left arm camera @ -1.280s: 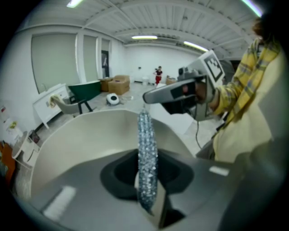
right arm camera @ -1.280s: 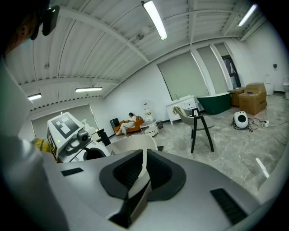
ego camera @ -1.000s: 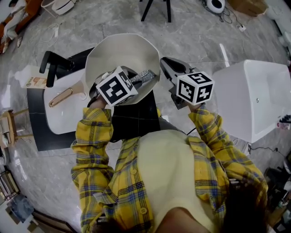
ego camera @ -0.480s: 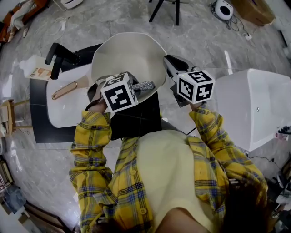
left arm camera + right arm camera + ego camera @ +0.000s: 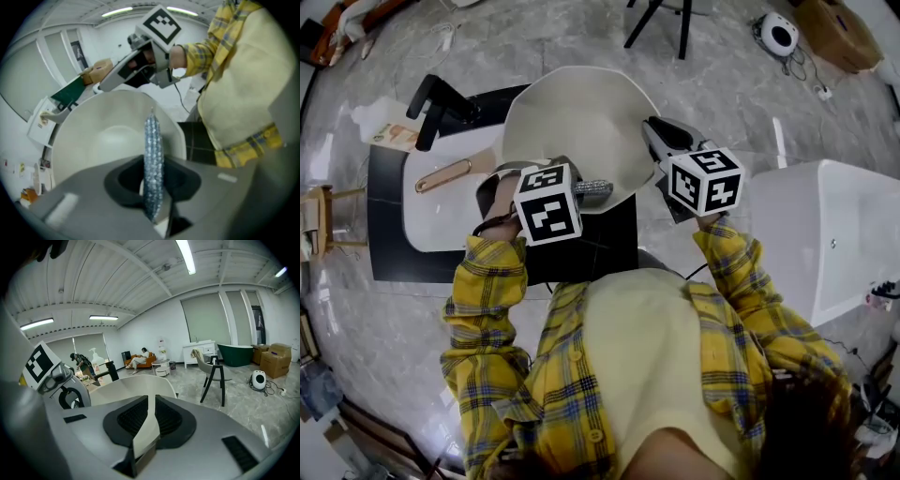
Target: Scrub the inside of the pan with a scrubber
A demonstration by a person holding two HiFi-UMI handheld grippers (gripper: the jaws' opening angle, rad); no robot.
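L gripper (image 5: 153,180) is clamping tight on the scrubber (image 5: 152,136), a flat glittery silver pad sticking out edge-on past the jaws. R gripper (image 5: 149,420) is pinching the right-hand rim of the pan (image 5: 124,389). Its jaws are nearly together w/ only the thin cream wall between them, so it's holding the pan over the black tabletop (image 5: 586,246). The scrubber is sitting just over the pan's near edge, tip pointing into the bowl. Whether it's touching can't be told. Further off, to the L, a white sink (image 5: 427,220) and a black tap (image 5: 434,98) are showing.

The step in hand is probably the scrubbing proper. To do it well:
- L should be turning the pad flat-on to the inner wall.
- It should be pressing lightly and working in circles, rim to centre.
- R should be bracing vs. the push so the thin rim isn't slipping out.
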